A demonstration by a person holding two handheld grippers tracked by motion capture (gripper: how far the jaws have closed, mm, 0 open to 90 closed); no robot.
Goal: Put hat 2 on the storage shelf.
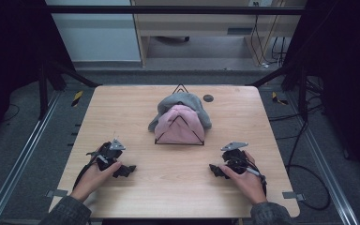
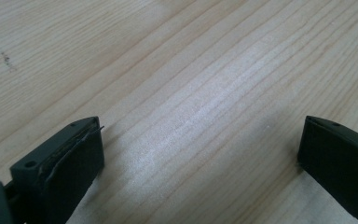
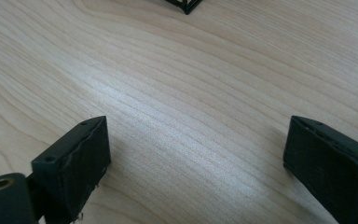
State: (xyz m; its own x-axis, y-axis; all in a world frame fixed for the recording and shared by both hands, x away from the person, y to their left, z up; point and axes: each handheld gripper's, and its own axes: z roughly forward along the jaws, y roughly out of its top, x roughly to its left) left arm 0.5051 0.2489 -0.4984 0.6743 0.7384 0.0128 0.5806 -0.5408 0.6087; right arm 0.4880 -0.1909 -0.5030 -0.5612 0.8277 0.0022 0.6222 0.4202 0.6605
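Left hand-held gripper (image 1: 127, 170): we see it low on the near left part of the surface (image 1: 122, 112), held in the person's left hand (image 1: 96, 172). Its tips point inward, toward the middle of the surface. In the left gripper view its two black jaws stand wide apart, with bare wood grain between them and nothing held.

Right hand-held gripper (image 1: 214, 169): we see it on the near right part of the surface, held in the person's right hand (image 1: 242, 177), tips pointing inward toward the left one. In the right gripper view its jaws are spread just as wide over bare wood, gripping nothing.

Pink cloth (image 1: 179, 125): it is draped over a black wire frame (image 1: 178, 132) shaped like a triangle, at the middle of the surface and somewhat toward the far side. It sits between the two hand-held grippers but well apart from both.

Grey cloth (image 1: 186, 101): it lies behind and partly over the top of the pink cloth, touching it. We think these may be two knitted hats, though the high view is too small to be sure.

Frame corner (image 3: 185, 5): one black corner shows at the top edge of the right gripper view.

Dark round mark (image 1: 208, 98): it sits on the surface just right of the grey cloth.
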